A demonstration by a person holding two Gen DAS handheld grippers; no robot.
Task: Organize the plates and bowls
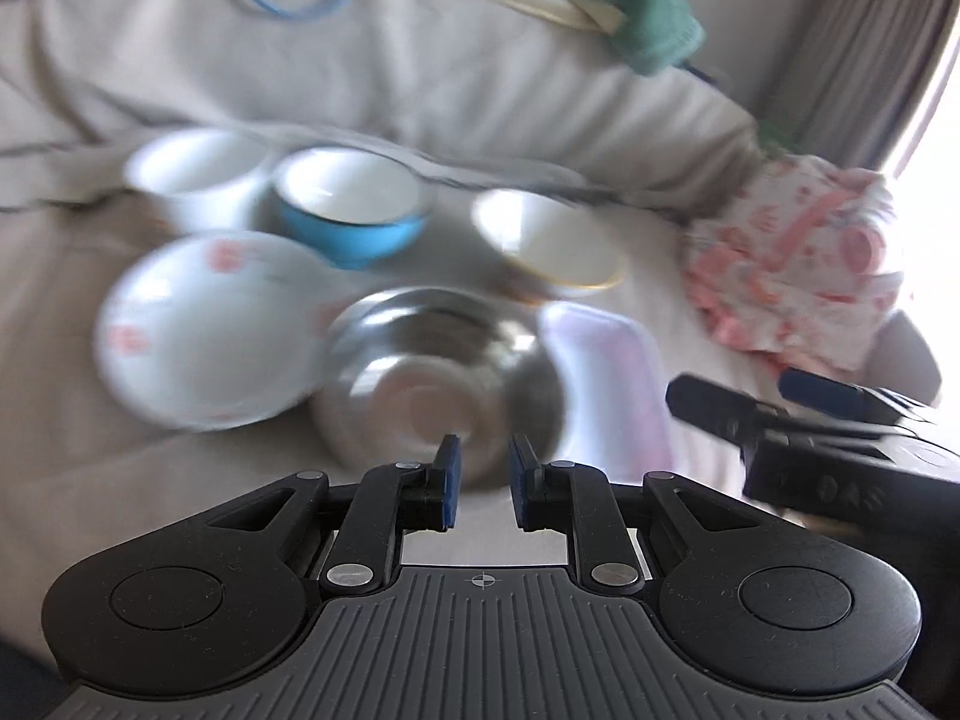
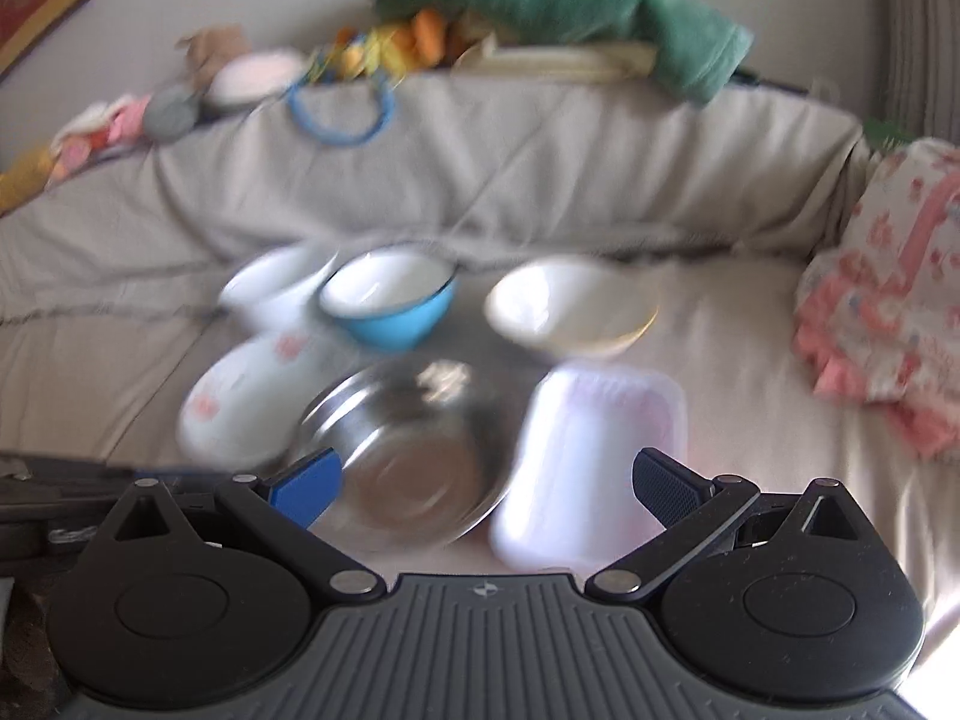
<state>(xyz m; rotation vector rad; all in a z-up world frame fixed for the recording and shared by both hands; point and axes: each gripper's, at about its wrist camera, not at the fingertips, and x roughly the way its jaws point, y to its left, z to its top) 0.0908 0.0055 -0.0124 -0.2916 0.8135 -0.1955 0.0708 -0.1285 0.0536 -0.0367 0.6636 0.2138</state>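
Both views are motion-blurred. On a beige sofa seat lie a steel bowl point(image 1: 438, 372) point(image 2: 402, 456), a white plate with pink flowers point(image 1: 210, 330) point(image 2: 246, 402), a blue bowl point(image 1: 354, 210) point(image 2: 390, 300), a white bowl point(image 1: 198, 174) point(image 2: 276, 288), a cream gold-rimmed bowl point(image 1: 552, 246) point(image 2: 570, 306) and a pale rectangular tray point(image 1: 606, 378) point(image 2: 588, 456). My left gripper point(image 1: 485, 483) is just short of the steel bowl, jaws a narrow gap apart, empty. My right gripper point(image 2: 486, 480) is wide open before the steel bowl and tray; it also shows in the left wrist view point(image 1: 780, 402).
The sofa backrest point(image 2: 480, 162) rises behind the dishes, with a green towel point(image 2: 570, 6), toys and a blue ring point(image 2: 342, 108) on top. A pink floral cloth point(image 1: 792, 264) point(image 2: 888, 312) lies at the right. A curtain point(image 1: 870, 60) hangs at the far right.
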